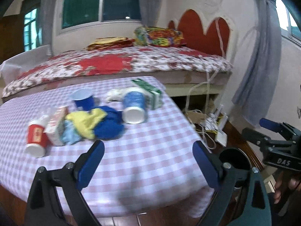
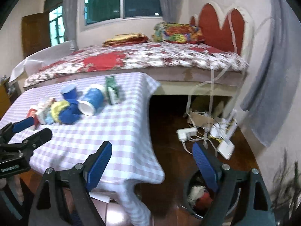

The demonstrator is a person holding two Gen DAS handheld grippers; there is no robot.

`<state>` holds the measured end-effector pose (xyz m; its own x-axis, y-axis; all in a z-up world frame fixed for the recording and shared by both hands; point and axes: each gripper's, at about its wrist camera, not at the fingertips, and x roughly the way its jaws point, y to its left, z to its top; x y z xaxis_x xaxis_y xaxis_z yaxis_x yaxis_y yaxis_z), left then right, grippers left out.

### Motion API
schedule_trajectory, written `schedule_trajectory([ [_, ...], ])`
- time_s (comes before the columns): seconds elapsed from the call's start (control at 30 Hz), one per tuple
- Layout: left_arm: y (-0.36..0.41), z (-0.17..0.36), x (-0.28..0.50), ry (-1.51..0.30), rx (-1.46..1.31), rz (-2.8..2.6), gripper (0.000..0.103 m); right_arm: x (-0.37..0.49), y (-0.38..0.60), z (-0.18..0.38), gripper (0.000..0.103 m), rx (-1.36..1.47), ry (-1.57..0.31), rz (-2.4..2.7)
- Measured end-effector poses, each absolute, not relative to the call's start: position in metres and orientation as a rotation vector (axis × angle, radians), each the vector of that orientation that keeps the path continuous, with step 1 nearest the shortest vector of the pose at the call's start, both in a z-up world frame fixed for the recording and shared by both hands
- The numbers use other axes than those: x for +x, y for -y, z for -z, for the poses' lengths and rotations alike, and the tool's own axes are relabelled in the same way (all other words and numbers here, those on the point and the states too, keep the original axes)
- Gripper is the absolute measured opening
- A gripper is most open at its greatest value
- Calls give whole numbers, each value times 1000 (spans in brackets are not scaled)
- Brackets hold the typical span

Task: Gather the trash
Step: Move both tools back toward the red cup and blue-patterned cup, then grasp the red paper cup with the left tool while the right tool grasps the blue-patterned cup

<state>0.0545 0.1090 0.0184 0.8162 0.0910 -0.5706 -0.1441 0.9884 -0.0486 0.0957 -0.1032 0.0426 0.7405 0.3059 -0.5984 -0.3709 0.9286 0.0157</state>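
Trash lies in a cluster on the checked tablecloth (image 1: 131,156): a red cup (image 1: 35,141) on its side, a pink-white carton (image 1: 56,126), crumpled yellow and blue wrappers (image 1: 96,124), an upright blue cup (image 1: 82,98), a blue patterned cup (image 1: 133,107) on its side, a white tissue (image 1: 114,95) and a green carton (image 1: 148,94). My left gripper (image 1: 148,160) hovers open and empty just short of the pile. My right gripper (image 2: 152,165) is open and empty past the table corner, above a black bin (image 2: 190,203) that holds white and red trash. The blue patterned cup (image 2: 90,101) also shows in the right wrist view.
A bed (image 1: 122,64) with a floral cover stands behind the table. Power strips and cables (image 2: 207,131) litter the wooden floor by the wall. A grey curtain (image 2: 272,86) hangs at the right. The black bin's rim (image 1: 242,158) shows right of the table.
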Motion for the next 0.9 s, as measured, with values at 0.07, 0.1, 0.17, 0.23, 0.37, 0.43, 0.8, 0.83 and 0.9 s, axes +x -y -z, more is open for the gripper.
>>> schedule_trajectory([
  [0.07, -124, -19, 48, -587, -105, -161, 95, 97, 89, -44, 89, -106, -637, -411],
  [0.1, -134, -20, 44, -576, -109, -185, 95, 98, 80, -45, 89, -105, -641, -433],
  [0.17, -154, -19, 37, -564, -118, -225, 95, 100, 63, -44, 89, -113, -646, -457],
  [0.23, -175, -18, 31, -553, -128, -273, 95, 103, 44, -43, 89, -119, -641, -482],
  [0.37, -225, -7, 26, -557, -125, -400, 95, 113, 5, -43, 89, -145, -614, -513],
  [0.43, -250, 0, 25, -563, -137, -456, 95, 119, -14, -42, 89, -160, -599, -515],
  [0.8, -347, 42, 52, -625, -240, -573, 95, 202, -98, -5, 86, -169, -678, -471],
  [0.83, -351, 45, 55, -631, -243, -567, 95, 209, -102, -2, 84, -172, -689, -463],
  [0.9, -353, 48, 58, -627, -249, -556, 95, 220, -110, 7, 83, -183, -713, -437],
])
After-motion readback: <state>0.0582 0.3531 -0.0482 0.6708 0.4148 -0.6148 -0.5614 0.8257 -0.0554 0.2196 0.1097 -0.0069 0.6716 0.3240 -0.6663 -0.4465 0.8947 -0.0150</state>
